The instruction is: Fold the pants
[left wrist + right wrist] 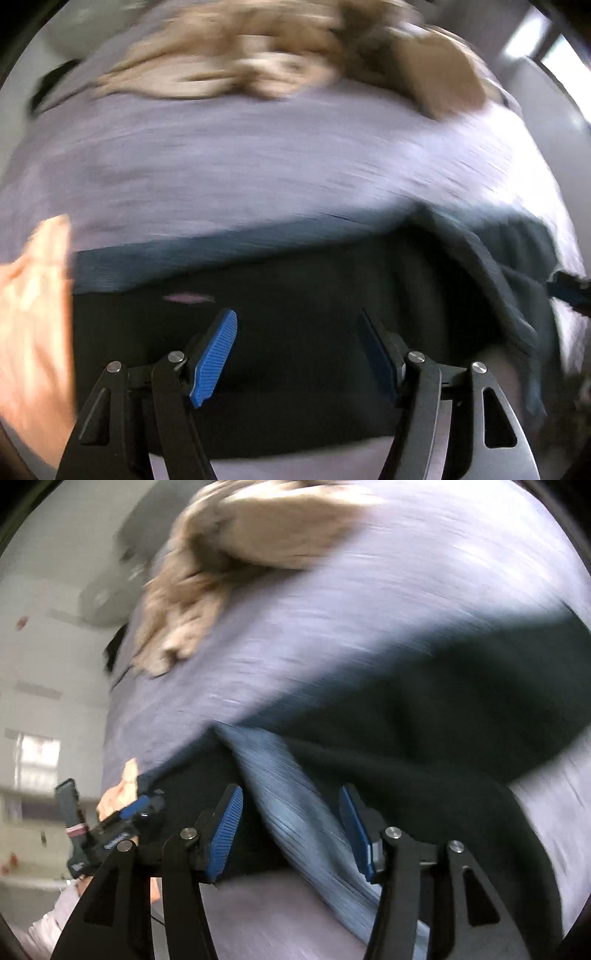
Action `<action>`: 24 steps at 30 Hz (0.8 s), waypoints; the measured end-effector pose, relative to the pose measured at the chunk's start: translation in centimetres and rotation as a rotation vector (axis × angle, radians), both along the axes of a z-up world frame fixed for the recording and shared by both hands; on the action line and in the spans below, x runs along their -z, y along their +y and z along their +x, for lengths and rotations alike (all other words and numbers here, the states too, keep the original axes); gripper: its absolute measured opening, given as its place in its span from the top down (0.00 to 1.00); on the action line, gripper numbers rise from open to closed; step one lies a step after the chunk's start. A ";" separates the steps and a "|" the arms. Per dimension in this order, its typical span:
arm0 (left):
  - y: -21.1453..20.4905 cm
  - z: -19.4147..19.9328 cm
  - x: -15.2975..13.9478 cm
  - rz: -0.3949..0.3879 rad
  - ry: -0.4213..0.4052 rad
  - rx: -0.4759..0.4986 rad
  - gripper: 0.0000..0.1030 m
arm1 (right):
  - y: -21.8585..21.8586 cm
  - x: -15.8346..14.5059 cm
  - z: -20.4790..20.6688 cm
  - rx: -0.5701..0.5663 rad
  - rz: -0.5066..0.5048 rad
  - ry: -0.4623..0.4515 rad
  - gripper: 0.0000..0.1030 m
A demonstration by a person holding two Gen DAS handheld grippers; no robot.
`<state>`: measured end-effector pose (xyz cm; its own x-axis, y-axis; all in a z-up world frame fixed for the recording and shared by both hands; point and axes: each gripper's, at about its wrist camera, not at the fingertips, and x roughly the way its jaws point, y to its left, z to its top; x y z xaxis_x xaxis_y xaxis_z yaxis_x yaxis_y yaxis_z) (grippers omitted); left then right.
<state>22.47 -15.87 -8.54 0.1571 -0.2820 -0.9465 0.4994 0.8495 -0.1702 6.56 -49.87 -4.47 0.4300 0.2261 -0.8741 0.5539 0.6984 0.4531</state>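
One pair of dark, soft-cloth pants (295,295) lies flat on a pale lilac bedspread (258,166), filling the lower middle of the left wrist view, directly beneath and ahead of the left gripper (299,354), whose blue ribbed pads stand spread with nothing between them. Its long axis seems to run left to right across that frame. In the right wrist view the right gripper (291,834) hangs spread too, over a lighter blue-grey fold of the cloth, pads not pressing it. Both look about equally near. A fluffy tan heap (240,62) lies well apart at the upper frame; blur hides finer texture
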 end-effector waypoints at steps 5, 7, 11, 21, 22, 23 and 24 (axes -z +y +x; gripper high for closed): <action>-10.0 -6.1 1.2 -0.132 0.200 0.178 0.34 | -4.0 1.0 -14.6 0.178 0.054 0.103 0.39; -13.6 -8.4 2.4 -0.147 0.269 0.210 0.34 | -4.5 1.9 -19.1 0.226 0.095 0.146 0.38; -17.6 -10.7 4.0 -0.130 0.356 0.232 0.34 | -4.7 4.7 -26.1 0.307 0.228 0.184 0.38; -20.3 -13.8 5.4 -0.101 0.413 0.263 0.67 | -2.6 10.2 -28.9 0.379 0.507 0.076 0.88; -20.1 -13.7 5.2 -0.106 0.417 0.262 0.68 | -2.8 9.9 -29.0 0.391 0.517 0.049 0.88; -20.0 -13.5 4.6 -0.111 0.410 0.258 0.74 | -3.1 9.3 -28.9 0.388 0.519 0.020 0.89; -20.1 -13.3 3.9 -0.123 0.400 0.257 0.77 | -3.6 8.0 -28.6 0.385 0.524 -0.034 0.89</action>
